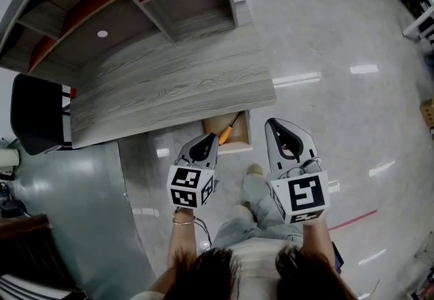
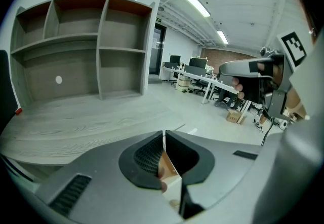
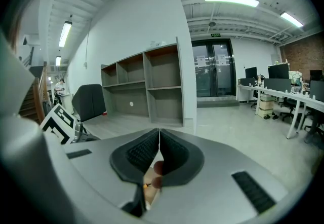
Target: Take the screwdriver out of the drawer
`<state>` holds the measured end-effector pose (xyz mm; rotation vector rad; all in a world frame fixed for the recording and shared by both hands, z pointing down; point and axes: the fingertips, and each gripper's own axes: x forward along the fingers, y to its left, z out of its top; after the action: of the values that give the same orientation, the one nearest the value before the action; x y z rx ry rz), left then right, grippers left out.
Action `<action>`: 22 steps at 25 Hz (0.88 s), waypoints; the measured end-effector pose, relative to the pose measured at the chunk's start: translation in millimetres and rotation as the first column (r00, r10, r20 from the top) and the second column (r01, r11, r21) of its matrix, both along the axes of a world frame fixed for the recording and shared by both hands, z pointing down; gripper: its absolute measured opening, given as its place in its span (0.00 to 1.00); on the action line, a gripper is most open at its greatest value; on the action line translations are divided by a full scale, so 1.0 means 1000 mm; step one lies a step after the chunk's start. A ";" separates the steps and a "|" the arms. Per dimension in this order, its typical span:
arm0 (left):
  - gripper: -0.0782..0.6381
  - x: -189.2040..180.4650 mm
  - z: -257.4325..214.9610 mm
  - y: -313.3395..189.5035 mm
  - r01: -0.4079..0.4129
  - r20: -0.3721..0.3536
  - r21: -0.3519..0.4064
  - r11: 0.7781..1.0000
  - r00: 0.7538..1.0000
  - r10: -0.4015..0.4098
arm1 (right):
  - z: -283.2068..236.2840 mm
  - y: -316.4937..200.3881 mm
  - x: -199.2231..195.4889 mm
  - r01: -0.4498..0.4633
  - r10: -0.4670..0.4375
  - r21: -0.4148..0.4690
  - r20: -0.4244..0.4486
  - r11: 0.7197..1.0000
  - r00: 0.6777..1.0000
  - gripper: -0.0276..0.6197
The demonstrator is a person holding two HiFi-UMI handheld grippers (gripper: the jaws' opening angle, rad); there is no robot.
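Left tool (image 1: 209,138) and right tool (image 1: 272,125), both closed empty, hover near one drawer (image 1: 245,130) holding one screwdriver (image 1: 226,134).

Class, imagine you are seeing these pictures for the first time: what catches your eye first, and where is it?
Two hand-held grippers dominate the bottom of the head view: the left hand-held gripper and the right hand-held gripper, both shut and empty, each bearing a black-and-white marker cube. Just ahead of them, an orange-handled screwdriver lies in the open drawer under the grey wooden desk.
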<state>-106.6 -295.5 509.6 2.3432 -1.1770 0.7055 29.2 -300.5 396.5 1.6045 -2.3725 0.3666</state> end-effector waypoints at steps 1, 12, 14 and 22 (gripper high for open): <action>0.14 0.000 0.005 -0.002 -0.002 0.005 -0.006 1.000 1.000 0.002 | 0.005 -0.001 0.001 -0.004 0.004 -0.009 0.003 1.000 1.000 0.09; 0.14 0.006 0.063 -0.011 -0.029 0.051 -0.080 0.996 0.998 0.033 | 0.048 0.000 0.013 -0.032 0.034 -0.080 0.025 0.996 0.999 0.09; 0.14 0.007 0.072 -0.012 -0.033 0.059 -0.095 0.995 0.997 0.039 | 0.054 0.001 0.015 -0.036 0.038 -0.090 0.028 0.995 0.999 0.09; 0.14 0.012 0.109 -0.018 -0.052 0.093 -0.145 0.988 0.993 0.066 | 0.083 0.005 0.024 -0.060 0.067 -0.129 0.051 0.990 0.996 0.08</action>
<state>-95.0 -313.1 618.4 2.2546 -1.0640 0.9038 53.6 -296.0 479.7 1.6336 -2.2903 0.5701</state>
